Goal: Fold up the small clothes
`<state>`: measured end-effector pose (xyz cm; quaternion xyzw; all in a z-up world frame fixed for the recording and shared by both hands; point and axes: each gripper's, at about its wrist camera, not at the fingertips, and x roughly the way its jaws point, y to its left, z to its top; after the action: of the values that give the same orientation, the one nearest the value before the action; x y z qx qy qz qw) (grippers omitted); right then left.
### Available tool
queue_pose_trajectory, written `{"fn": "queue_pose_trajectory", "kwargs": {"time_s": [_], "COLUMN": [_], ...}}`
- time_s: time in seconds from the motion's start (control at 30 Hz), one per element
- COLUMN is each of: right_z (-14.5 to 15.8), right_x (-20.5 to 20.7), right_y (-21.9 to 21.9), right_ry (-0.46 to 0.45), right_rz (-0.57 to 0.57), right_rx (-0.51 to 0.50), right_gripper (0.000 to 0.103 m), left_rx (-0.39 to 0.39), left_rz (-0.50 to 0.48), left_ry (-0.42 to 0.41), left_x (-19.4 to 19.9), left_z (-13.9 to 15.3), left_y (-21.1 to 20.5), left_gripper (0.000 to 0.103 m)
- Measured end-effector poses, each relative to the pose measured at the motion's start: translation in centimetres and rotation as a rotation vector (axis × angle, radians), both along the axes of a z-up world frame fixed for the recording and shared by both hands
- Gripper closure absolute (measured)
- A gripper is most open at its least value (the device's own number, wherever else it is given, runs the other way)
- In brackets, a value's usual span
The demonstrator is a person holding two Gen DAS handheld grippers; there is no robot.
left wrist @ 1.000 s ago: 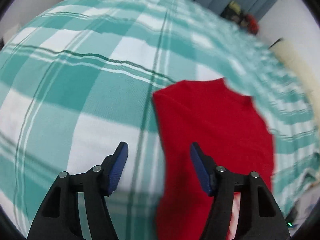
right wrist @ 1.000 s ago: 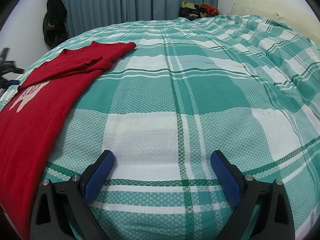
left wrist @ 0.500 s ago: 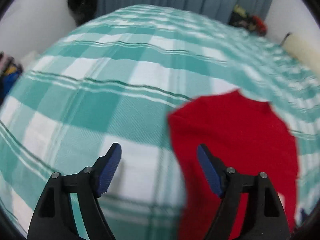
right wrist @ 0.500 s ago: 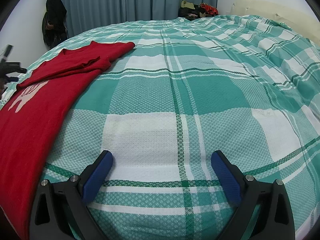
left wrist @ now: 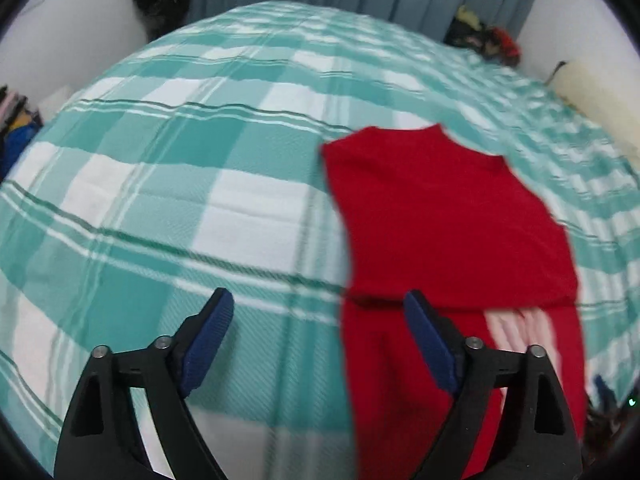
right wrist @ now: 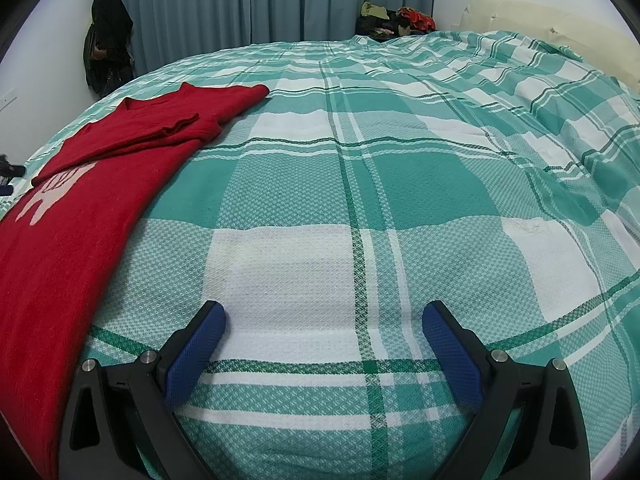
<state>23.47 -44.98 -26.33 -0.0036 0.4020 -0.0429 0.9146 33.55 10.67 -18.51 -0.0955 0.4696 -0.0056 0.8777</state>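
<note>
A red sweater (left wrist: 448, 224) lies flat on the green and white plaid bed (left wrist: 168, 208), its upper part folded over the lower part, with a pale print showing below the fold. My left gripper (left wrist: 316, 312) is open and empty above the sweater's left edge. In the right wrist view the sweater (right wrist: 68, 216) lies at the far left. My right gripper (right wrist: 324, 320) is open and empty over bare bedspread (right wrist: 400, 184), to the right of the sweater.
Blue-grey curtains (right wrist: 248, 0) hang behind the bed. A dark garment (right wrist: 106, 36) hangs at the back left wall. A pile of clothes (right wrist: 396, 18) sits at the back. A cream headboard (right wrist: 560, 36) runs along the right.
My left gripper has pulled back and up from the sweater and opened wider; more of the sweater and its fold shows. My right gripper has hardly moved.
</note>
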Motion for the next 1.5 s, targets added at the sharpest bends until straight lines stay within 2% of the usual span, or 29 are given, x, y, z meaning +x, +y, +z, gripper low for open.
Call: {"fn": "queue_pose_trajectory", "kwargs": {"time_s": [0.1,0.13,0.17,0.23,0.33,0.43,0.53,0.63,0.73,0.9,1.1,1.23,1.37,1.5], "right_z": [0.0,0.0,0.0,0.0,0.0,0.0,0.6,2.6,4.5,7.0,6.0,5.3,4.2,3.8], "right_x": [0.0,0.0,0.0,0.0,-0.1,-0.1,-0.2,-1.6,-3.7,-6.3,-6.9,-7.2,-7.1,-6.7], "right_y": [0.0,0.0,0.0,0.0,0.0,0.0,0.1,0.4,1.8,4.9,7.7,8.0,7.3,5.7], "right_ry": [0.000,0.000,0.001,0.002,0.001,0.003,0.023,0.013,-0.049,-0.139,-0.111,-0.092,-0.054,-0.050], "right_rz": [0.001,0.001,0.001,0.002,0.002,0.002,-0.003,-0.004,0.039,0.136,0.243,0.270,0.251,0.179], "right_rx": [0.000,0.000,0.000,0.000,0.003,0.002,0.002,0.046,0.060,0.073,0.035,0.010,0.012,0.021], "right_gripper": [0.006,0.006,0.006,0.006,0.006,0.005,0.005,0.005,0.005,0.005,0.006,0.006,0.006,0.006], "left_rx": [0.180,0.211,0.192,0.151,0.092,0.089,0.084,0.117,0.128,0.147,0.145,0.157,0.162,0.150], "left_rz": [-0.047,-0.053,-0.035,0.030,0.063,0.048,0.012,-0.015,-0.029,-0.046,-0.036,-0.030,-0.028,-0.024], "left_ry": [0.101,0.116,0.082,0.092,0.046,-0.016,-0.063,-0.048,-0.001,-0.020,-0.015,-0.018,-0.020,-0.014], "left_x": [-0.8,-1.5,-2.1,-2.9,-6.6,-10.8,-14.0,-16.2,-17.0,-18.0,-18.9,-19.2,-19.2,-19.1], "left_z": [-3.2,-4.3,-4.1,-3.3,-1.4,0.2,0.4,-0.8,-2.8,-2.0,-2.5,-2.7,-3.1,-3.4], "left_y": [-1.6,-1.7,-1.3,-0.4,0.0,-1.2,-3.0,-4.4,-4.8,-5.2,-5.1,-5.3,-5.2,-4.9], "left_gripper": [0.011,0.010,0.010,0.010,0.010,0.010,0.008,0.008,0.008,0.008,0.006,0.004,0.002,0.000]}}
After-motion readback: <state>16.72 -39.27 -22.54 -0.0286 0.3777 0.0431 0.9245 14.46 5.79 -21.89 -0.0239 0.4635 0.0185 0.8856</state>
